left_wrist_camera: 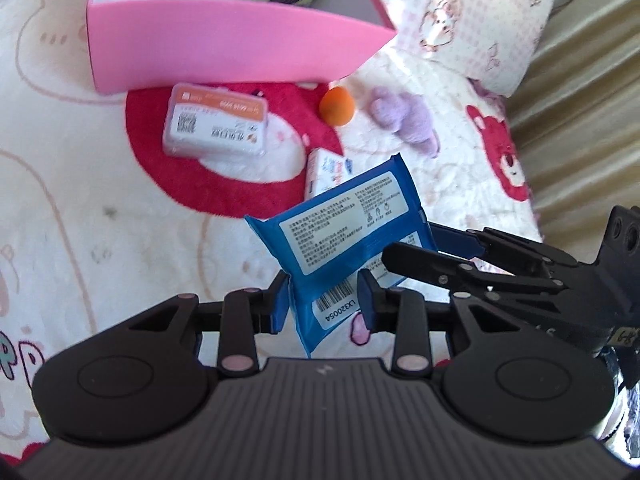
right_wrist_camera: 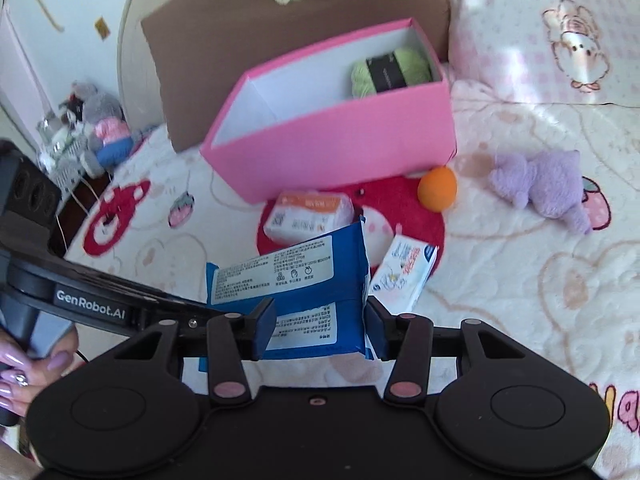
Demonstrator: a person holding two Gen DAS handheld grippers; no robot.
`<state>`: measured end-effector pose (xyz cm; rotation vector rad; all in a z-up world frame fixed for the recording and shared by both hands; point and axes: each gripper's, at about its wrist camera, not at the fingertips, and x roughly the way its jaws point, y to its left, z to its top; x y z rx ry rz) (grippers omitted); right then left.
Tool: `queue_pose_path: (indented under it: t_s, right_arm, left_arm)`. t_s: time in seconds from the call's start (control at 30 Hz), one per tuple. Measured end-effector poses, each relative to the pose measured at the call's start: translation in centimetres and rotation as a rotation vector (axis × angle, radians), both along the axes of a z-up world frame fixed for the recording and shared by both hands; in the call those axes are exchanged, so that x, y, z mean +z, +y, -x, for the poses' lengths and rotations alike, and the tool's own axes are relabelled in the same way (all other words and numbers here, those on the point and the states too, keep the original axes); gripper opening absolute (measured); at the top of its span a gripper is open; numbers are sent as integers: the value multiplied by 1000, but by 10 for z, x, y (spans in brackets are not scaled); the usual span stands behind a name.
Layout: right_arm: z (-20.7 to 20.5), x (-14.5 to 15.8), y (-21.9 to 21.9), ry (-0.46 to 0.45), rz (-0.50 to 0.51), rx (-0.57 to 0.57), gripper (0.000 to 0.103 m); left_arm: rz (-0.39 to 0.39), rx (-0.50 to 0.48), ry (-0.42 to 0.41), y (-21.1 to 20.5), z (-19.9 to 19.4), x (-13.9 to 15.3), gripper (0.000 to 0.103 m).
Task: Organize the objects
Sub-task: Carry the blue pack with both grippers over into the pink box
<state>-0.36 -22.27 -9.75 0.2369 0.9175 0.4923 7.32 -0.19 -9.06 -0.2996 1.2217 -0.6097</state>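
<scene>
The bed (right_wrist_camera: 520,280), under a cream blanket printed with red bears, carries everything here, and the pink box (right_wrist_camera: 332,140) stands open toward its far side with a green yarn skein (right_wrist_camera: 392,70) already inside. Held up above the blanket between the two tools is the blue wipes pack (right_wrist_camera: 292,280): the left hand-held gripper (left_wrist_camera: 324,304) is clamped on one end, near the barcode label, and the right hand-held gripper (right_wrist_camera: 320,324) is clamped across its other edge. This looks like a carry, or a handover, of the pack toward the box. Next, one hand-held gripper would likely need to let go so the other can lift the pack over the pink wall and drop it in. Left on the blanket are a purple plush (right_wrist_camera: 544,184), an orange-labelled case (right_wrist_camera: 308,214), a small white carton (right_wrist_camera: 404,272) and an orange ball (right_wrist_camera: 437,188).
</scene>
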Motion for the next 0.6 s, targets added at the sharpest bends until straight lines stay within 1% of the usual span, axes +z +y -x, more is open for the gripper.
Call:
queue_pose_path:
  t_s: [0.1, 0.2, 0.37, 0.6]
  right_arm:
    - [3, 10, -1, -7, -14, -13, 54]
    - [5, 18, 6, -17, 17, -13, 54]
    - [4, 28, 16, -8, 67, -14, 55]
    - [-3, 48, 25, -22, 102, 4, 56]
  left_arm:
    - [-3, -14, -12, 0, 1, 10, 33]
    - [-13, -32, -24, -1, 1, 18, 33]
    - [-27, -45, -30, 0, -1, 31, 33]
    - [-40, -62, -57, 4, -10, 50, 33]
